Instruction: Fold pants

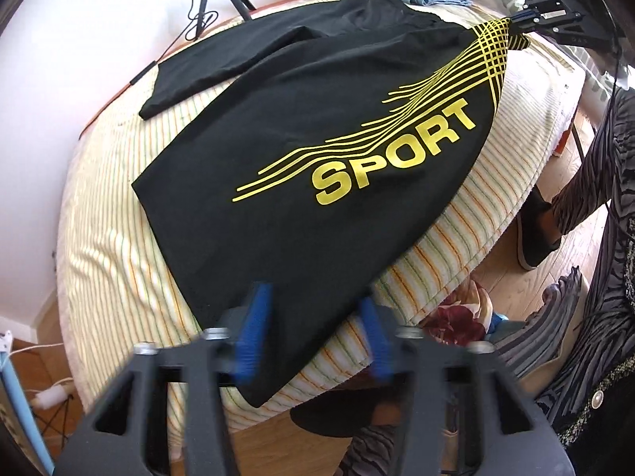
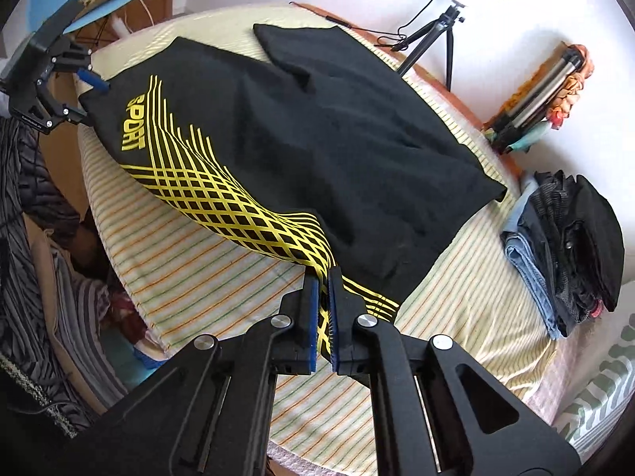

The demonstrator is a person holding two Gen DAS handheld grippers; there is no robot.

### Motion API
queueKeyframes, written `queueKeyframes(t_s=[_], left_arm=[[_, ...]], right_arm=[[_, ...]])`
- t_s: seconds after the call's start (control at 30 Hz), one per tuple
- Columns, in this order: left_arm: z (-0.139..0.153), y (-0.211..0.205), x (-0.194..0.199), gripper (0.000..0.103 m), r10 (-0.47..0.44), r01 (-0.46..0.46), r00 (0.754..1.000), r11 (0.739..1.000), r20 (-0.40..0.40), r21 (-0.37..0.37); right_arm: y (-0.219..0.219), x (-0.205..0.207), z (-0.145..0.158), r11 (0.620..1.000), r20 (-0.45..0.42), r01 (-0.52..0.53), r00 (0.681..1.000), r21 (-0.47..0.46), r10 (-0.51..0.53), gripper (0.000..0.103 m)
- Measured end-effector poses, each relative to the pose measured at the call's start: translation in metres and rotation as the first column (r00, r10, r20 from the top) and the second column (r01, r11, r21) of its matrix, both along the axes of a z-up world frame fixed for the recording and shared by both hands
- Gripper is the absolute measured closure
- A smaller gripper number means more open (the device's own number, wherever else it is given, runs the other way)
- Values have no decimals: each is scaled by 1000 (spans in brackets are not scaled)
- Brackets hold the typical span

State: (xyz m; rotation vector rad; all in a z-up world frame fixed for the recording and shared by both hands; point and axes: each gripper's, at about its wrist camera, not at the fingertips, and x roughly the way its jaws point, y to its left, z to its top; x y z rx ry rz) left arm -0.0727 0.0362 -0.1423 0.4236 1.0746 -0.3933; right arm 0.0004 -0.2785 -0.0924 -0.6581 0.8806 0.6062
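1. On the bed (image 1: 119, 182) lay the black pants (image 1: 301, 127), spread out across the striped cover.
2. One leg with yellow lines and the word SPORT (image 1: 393, 150) faced up. The other leg (image 1: 222, 59) stretched away toward the far edge.
3. The right gripper (image 2: 323, 277) was pinching the pants at the yellow-lined corner. Its two blue pads were pressed together with cloth between them, and that corner was lifted a little off the bed.
4. The left gripper (image 1: 313, 317) sat at the other end of the same leg. Its pads were spread apart, with the cloth edge lying between them. From these views it did not look like it had grabbed yet.
5. I think the step in hand was getting a hold on both ends, so the leg could be folded over.
6. To do it well, the left gripper should close on the hem, catching both layers and none of the cover.
7. Then both grippers should lift together at the same height, keeping the cloth a bit tight so it does not sag or bunch.
8. Next they should carry the printed leg over onto the plain leg and line up the edges before letting go.
9. A pile (image 2: 571, 246) of other folded clothes sat near the pants, at one end of the bed, not touching them.
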Motion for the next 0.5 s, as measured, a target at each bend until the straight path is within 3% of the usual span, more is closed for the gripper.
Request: queueKeyframes(t_s=[0.03, 0.2, 0.5], left_arm=[[1, 1, 1, 98, 3, -3, 1000, 1000, 9, 7], [23, 11, 13, 100, 62, -58, 993, 997, 99, -49], [76, 26, 63, 102, 137, -103, 954, 985, 265, -139]], right_arm=[[0, -1, 0, 1000, 4, 3, 1000, 4, -3, 99], [0, -4, 2, 1000, 36, 16, 999, 11, -17, 99], [-4, 13, 32, 993, 125, 80, 988, 85, -90, 99]])
